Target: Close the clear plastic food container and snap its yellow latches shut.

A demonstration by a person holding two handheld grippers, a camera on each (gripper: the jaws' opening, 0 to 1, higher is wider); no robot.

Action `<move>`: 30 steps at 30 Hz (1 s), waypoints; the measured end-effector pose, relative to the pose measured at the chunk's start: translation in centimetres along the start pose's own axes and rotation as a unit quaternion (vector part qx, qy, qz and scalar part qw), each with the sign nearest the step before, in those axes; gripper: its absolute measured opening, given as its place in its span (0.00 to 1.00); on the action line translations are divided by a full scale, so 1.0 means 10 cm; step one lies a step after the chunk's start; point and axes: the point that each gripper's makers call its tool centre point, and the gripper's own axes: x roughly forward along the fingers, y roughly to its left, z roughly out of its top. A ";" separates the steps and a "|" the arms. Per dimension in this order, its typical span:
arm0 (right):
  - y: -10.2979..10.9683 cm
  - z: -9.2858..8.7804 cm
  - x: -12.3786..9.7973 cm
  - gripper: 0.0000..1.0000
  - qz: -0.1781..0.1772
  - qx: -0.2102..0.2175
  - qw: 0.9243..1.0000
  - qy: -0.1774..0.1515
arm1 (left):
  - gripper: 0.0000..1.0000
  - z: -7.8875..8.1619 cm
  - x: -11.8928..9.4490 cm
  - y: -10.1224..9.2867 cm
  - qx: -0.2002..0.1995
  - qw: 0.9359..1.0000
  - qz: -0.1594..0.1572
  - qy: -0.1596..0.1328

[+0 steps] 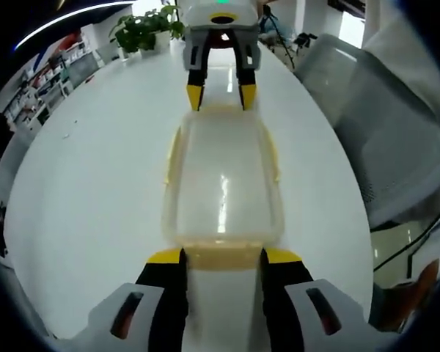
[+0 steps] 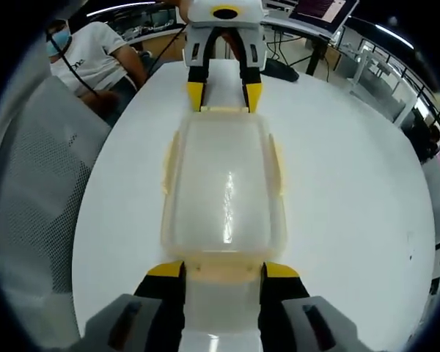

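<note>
The clear plastic container [image 1: 224, 183] lies lengthwise on the white table [image 1: 95, 183] with its lid resting on top. Pale yellow side latches [image 1: 172, 158] run along both long edges. My left gripper [image 1: 224, 257] holds the near yellow end latch [image 1: 224, 254] between its yellow-tipped jaws. The right gripper [image 1: 221, 95] faces it at the far end. In the right gripper view the container [image 2: 224, 183] runs away from my right gripper [image 2: 224, 270], which clasps its own end latch [image 2: 224, 273]. The left gripper [image 2: 224, 94] stands at the opposite end latch [image 2: 224, 110].
A grey mesh chair [image 1: 381, 125] stands by one long side of the table, seen too in the right gripper view as the chair [image 2: 37, 183]. A potted plant [image 1: 143, 29] sits at one table end. A seated person [image 2: 88, 59] and cables [image 2: 293, 44] are at the other.
</note>
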 end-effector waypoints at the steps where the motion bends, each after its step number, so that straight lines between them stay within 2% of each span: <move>1: 0.00 0.00 0.00 0.37 0.000 0.002 1.000 -0.002 | 0.38 0.00 0.00 0.00 0.000 1.000 -0.001 -0.001; 6: 0.02 0.02 -0.03 0.37 0.007 0.004 1.000 -0.009 | 0.38 0.00 -0.02 -0.03 0.006 1.000 -0.002 0.009; 15: 0.05 0.09 -0.23 0.37 0.018 -0.002 1.000 -0.019 | 0.38 0.07 -0.13 -0.08 0.004 1.000 0.000 0.012; 30: 0.13 0.11 -0.63 0.37 0.014 -0.013 0.999 -0.042 | 0.38 0.40 -0.39 -0.18 -0.003 1.000 0.007 0.015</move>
